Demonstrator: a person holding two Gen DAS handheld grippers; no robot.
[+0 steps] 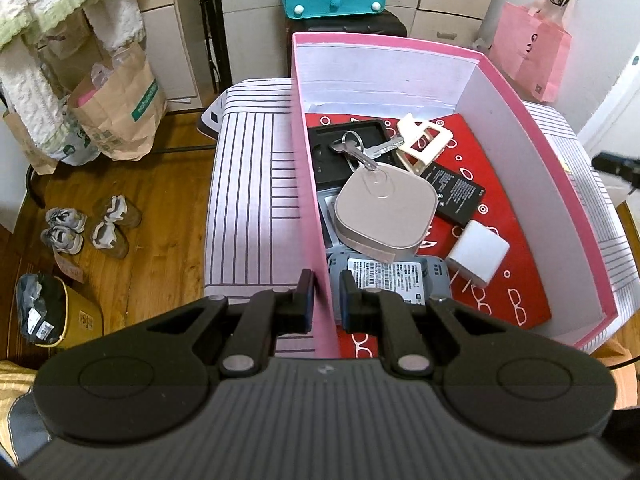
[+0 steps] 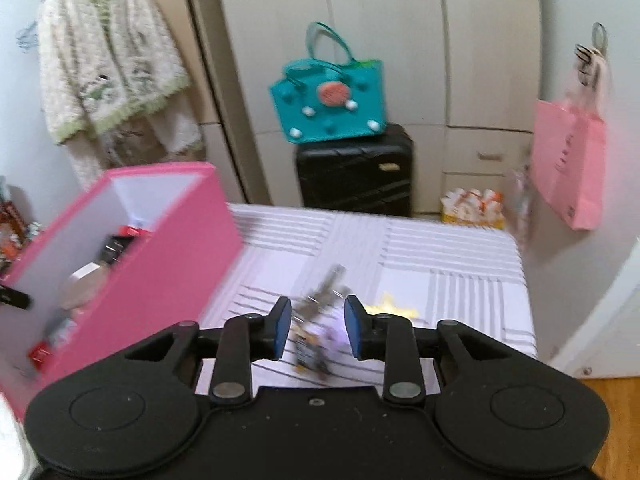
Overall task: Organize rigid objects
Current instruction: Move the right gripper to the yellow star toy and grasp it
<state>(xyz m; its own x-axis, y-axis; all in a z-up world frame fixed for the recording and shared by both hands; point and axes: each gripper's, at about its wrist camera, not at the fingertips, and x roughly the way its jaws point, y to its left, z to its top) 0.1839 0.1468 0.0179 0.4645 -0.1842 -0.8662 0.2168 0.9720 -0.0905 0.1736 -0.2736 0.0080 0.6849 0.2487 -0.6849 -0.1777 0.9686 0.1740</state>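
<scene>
So, the left gripper (image 1: 325, 298) is clamped on the near left wall of the pink box (image 1: 404, 46), one finger outside and one inside, pads pressed narrow against the cardboard. Just past the inner finger, a grey phone (image 1: 396, 280) with a printed label is seen face-down in the box. A beige rounded square case (image 1: 382, 214) is stacked on top of it, and a set of keys (image 1: 360, 150) is draped over the case and a black tray (image 1: 340, 148). A cream clip (image 1: 422, 140), a black battery (image 1: 454, 190) and a white charger (image 1: 478, 254) are scattered further right on a red patterned sheet (image 1: 516, 216) lining the bottom.

The right gripper (image 2: 318, 326) is held partly open over the striped cloth (image 2: 440, 248), nothing gripped. A blurry bunch of small items (image 2: 316, 320) is seen lying on the cloth between and beyond the pads; keys can maybe be made out, but it's too smeared to be sure. The pink box is parked to the left of it on the same cloth.

A teal bag (image 2: 332, 100) is set on a black suitcase (image 2: 356, 172) further back.
</scene>
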